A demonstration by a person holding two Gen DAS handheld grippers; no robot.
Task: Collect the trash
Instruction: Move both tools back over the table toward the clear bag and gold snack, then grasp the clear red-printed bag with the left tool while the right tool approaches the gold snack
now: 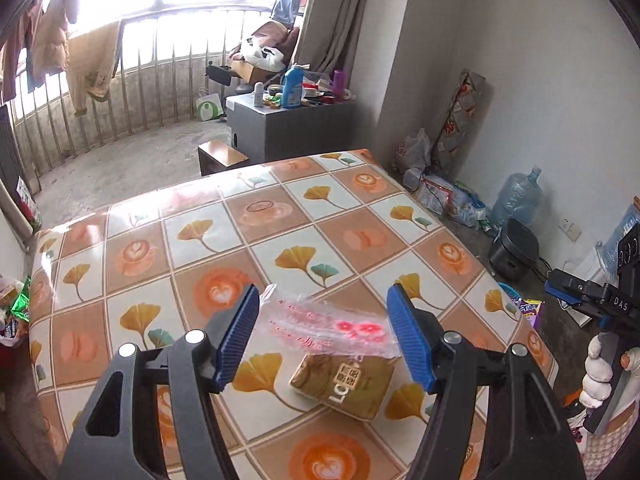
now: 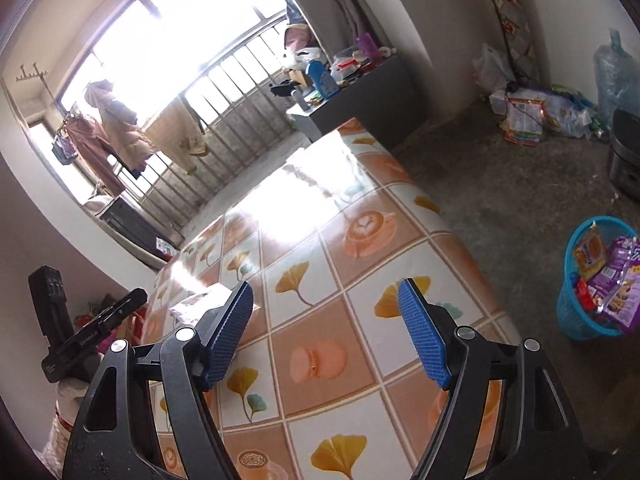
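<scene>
Clear plastic wrapper (image 1: 320,326) between spread left gripper (image 1: 323,338) fingers

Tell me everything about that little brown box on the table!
The small brown-gold cardboard box is flat and rectangular, with pale printed letters on top and slightly worn edges. It looks closed. It lies flat and turned at an angle on the tiled-pattern tablecloth. A clear crinkly plastic wrapper with red print overlaps its far edge. The open left claw hovers around it without touching.

Two close wrist views over one table (image 1: 320,216).
</scene>
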